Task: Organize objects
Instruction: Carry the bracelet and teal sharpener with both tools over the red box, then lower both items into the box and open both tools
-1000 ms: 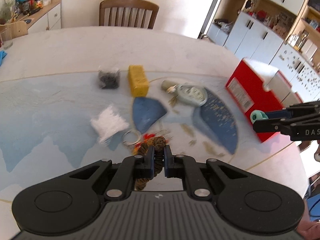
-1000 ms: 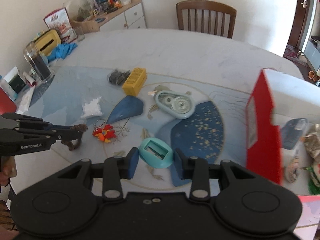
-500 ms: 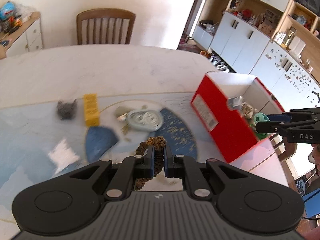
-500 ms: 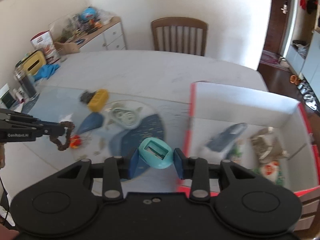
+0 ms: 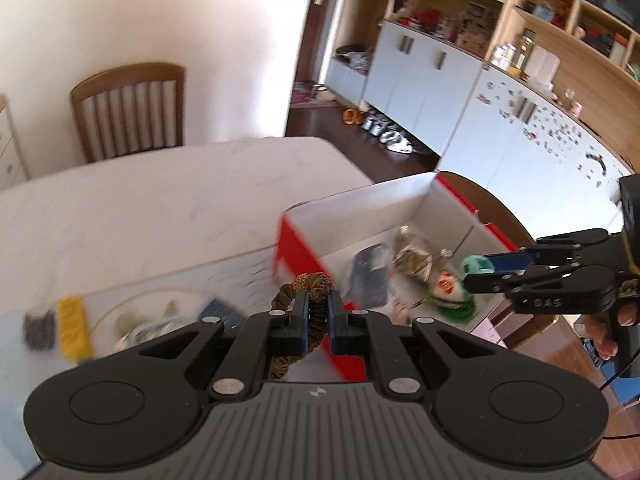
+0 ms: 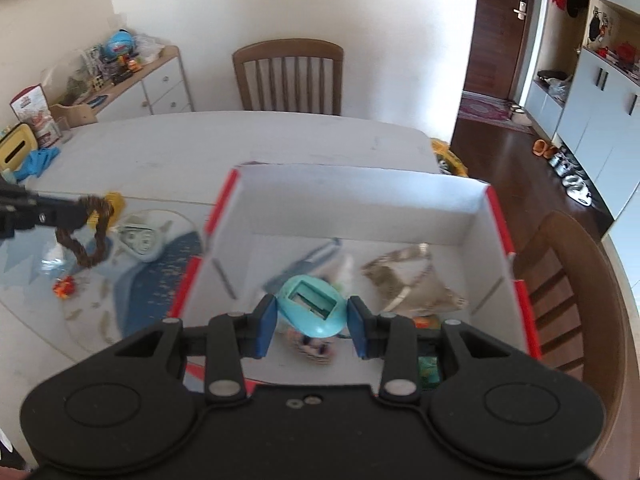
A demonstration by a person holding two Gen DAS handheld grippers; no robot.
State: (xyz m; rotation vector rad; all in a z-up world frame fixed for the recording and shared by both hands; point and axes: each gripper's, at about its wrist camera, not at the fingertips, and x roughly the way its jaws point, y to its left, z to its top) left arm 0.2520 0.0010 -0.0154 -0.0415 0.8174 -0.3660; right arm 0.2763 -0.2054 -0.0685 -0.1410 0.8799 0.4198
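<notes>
My left gripper (image 5: 318,312) is shut on a brown braided cord loop (image 5: 310,284), held above the table near the left wall of the red box (image 5: 298,246). In the right wrist view the same cord loop (image 6: 90,232) hangs from the left gripper (image 6: 80,210) to the left of the red box (image 6: 224,200). My right gripper (image 6: 311,320) is shut on a teal oval sharpener-like object (image 6: 312,304), held over the box's open inside. From the left wrist view the right gripper (image 5: 480,270) carries that teal object (image 5: 476,266) above the box's contents.
The box holds several items, among them a dark blue case (image 6: 308,260) and a beige pouch (image 6: 412,280). On the blue mat lie a pale green tape dispenser (image 6: 138,238), a yellow block (image 5: 74,328), a dark packet (image 5: 38,330) and an orange toy (image 6: 64,286). Wooden chairs (image 6: 288,76) stand around the table.
Both grippers have swept to the right from over the mat toward the red box. The right one now hovers over the box's inside; the left has risen with the cord.
</notes>
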